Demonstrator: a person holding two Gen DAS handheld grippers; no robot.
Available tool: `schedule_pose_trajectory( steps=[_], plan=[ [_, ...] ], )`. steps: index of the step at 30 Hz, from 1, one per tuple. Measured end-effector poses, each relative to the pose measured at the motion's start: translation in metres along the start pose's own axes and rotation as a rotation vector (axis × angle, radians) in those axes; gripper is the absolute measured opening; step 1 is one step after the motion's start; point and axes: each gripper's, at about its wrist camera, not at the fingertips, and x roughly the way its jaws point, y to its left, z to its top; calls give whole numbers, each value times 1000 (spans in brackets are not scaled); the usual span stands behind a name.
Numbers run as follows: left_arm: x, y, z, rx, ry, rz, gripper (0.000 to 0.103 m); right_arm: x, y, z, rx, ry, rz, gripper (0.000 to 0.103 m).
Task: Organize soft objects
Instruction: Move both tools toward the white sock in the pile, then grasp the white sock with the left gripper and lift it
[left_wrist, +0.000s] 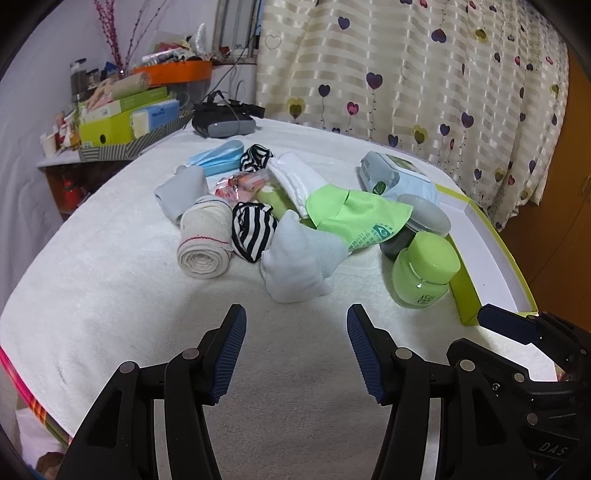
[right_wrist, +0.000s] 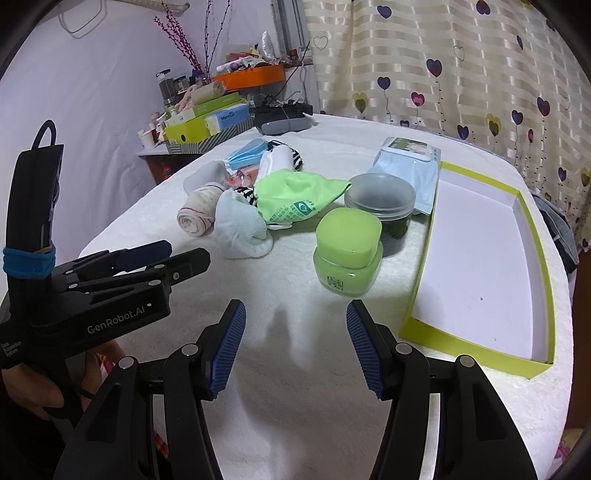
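Observation:
A pile of soft things lies mid-table: a white sock (left_wrist: 295, 262) (right_wrist: 236, 229), a rolled cream bandage (left_wrist: 205, 240) (right_wrist: 195, 216), a striped sock (left_wrist: 253, 229), a green cloth (left_wrist: 351, 216) (right_wrist: 295, 197), a grey sock (left_wrist: 181, 190) and blue masks (left_wrist: 218, 155). A green-rimmed white tray (right_wrist: 480, 258) (left_wrist: 484, 251) lies at the right. My left gripper (left_wrist: 295, 328) is open and empty, just short of the white sock. My right gripper (right_wrist: 295, 325) is open and empty, in front of the green jar (right_wrist: 347, 251).
A green jar (left_wrist: 424, 273) and a dark lidded jar (right_wrist: 380, 199) stand beside the tray. A wipes pack (left_wrist: 391, 177) lies behind them. A grey device (left_wrist: 225, 123) and cluttered boxes (left_wrist: 122, 118) are at the back left. A heart-print curtain (left_wrist: 406, 74) hangs behind.

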Motion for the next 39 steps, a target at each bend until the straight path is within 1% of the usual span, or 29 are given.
schedule_pose_trajectory(
  steps=[4,7,9,17,25,33,39],
  plan=[
    [2,2,1,-7,-1,-4,57,2,-1,1,9,3,22,58],
    [3,3,1,-5,5,14,57,4,-1,2,12,7,27,58],
    [5,4,1,-18,10,5,57,6,-1,2,16,11,32,58],
    [13,7,4,-18,14,9,57,10,-3,5,16,24,33,58],
    [20,9,12,-30,17,-51,57,12,-4,5,14,26,31,58],
    [31,10,22,-16,25,-47,57,15,-9,14,15,22,29,58],
    [48,3,31,6,46,-66,57,17,-13,18,20,21,29,58]
  ],
)
